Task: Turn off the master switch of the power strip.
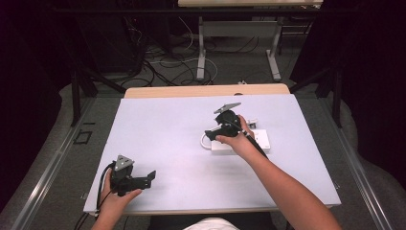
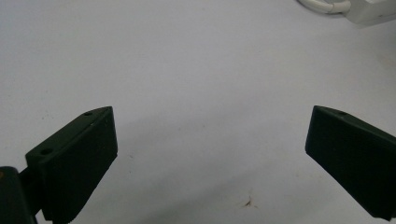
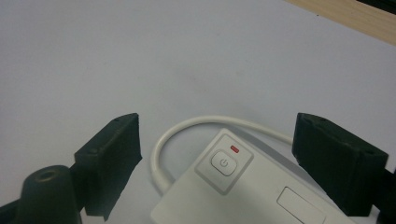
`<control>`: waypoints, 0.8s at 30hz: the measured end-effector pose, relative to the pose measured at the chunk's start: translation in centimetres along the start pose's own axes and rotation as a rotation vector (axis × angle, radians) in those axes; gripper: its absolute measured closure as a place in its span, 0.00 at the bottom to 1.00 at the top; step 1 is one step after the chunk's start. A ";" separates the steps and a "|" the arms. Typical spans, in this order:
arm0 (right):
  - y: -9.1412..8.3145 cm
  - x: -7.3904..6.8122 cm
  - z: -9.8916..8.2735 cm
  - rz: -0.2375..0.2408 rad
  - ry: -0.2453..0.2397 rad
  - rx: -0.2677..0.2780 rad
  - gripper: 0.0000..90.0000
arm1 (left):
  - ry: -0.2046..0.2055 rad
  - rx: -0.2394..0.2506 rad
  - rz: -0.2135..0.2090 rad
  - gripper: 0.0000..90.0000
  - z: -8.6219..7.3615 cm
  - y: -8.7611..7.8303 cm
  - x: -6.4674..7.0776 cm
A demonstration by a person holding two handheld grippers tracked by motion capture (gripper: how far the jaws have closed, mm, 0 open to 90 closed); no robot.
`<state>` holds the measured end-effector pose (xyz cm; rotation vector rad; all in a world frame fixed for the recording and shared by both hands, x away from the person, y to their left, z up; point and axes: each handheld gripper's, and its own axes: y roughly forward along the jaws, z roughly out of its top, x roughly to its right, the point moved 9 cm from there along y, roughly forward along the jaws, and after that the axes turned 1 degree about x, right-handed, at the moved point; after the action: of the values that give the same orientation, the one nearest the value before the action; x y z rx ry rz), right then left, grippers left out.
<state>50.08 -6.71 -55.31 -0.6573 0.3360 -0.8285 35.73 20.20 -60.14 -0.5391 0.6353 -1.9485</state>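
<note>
Power strip [image 3: 243, 186]: white, flat on the table [image 1: 158, 134], right of centre. Right gripper [image 3: 217, 154] hovers above its power button [image 3: 224, 163], jaws spread, empty. Left gripper [image 2: 210, 158] rests apart, jaws spread. Button apparently unpressed.

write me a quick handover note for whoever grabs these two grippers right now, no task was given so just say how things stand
Left gripper: open, holding nothing, low over bare table at the near left.
Right gripper: open, holding nothing, poised over the switch end of the white power strip; in the right gripper view its jaws straddle that end without touching it.
Power strip: lies flat at centre right; its white cable loops out from the switch end. The power button faces up and the small indicator beside it looks red.
Done: nothing that can be told from here.
Left: likely pressing the button or gripping the strip, but that is a guess.
</note>
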 end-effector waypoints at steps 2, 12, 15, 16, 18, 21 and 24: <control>-0.1 0.0 0.1 0.003 -0.015 0.010 0.14 | 0.000 0.000 0.000 0.03 0.0 0.0 0.0; -0.8 -0.6 0.1 0.008 -0.032 0.030 0.00 | 0.001 0.000 -0.002 0.03 0.0 0.0 0.0; -1.0 -0.8 0.1 0.015 -0.042 0.027 0.00 | 0.000 0.000 -0.003 0.03 0.0 0.0 0.0; -1.2 -0.9 0.0 0.017 -0.050 0.015 0.00 | 0.001 0.000 -0.002 0.03 0.0 0.0 0.0; -1.2 -1.1 0.1 0.021 -0.054 0.029 0.00 | 0.001 0.000 -0.002 0.03 0.0 0.0 0.0; -1.4 -1.3 0.0 0.016 -0.064 0.026 0.00 | 0.001 0.001 -0.003 0.03 0.0 0.0 0.1; -1.7 -1.5 -0.2 0.014 -0.072 0.021 0.00 | 0.002 0.001 -0.003 0.03 0.0 0.0 0.0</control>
<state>48.04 -6.45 -54.35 -0.6631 0.2662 -0.7925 35.71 20.16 -60.12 -0.5380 0.6347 -1.9516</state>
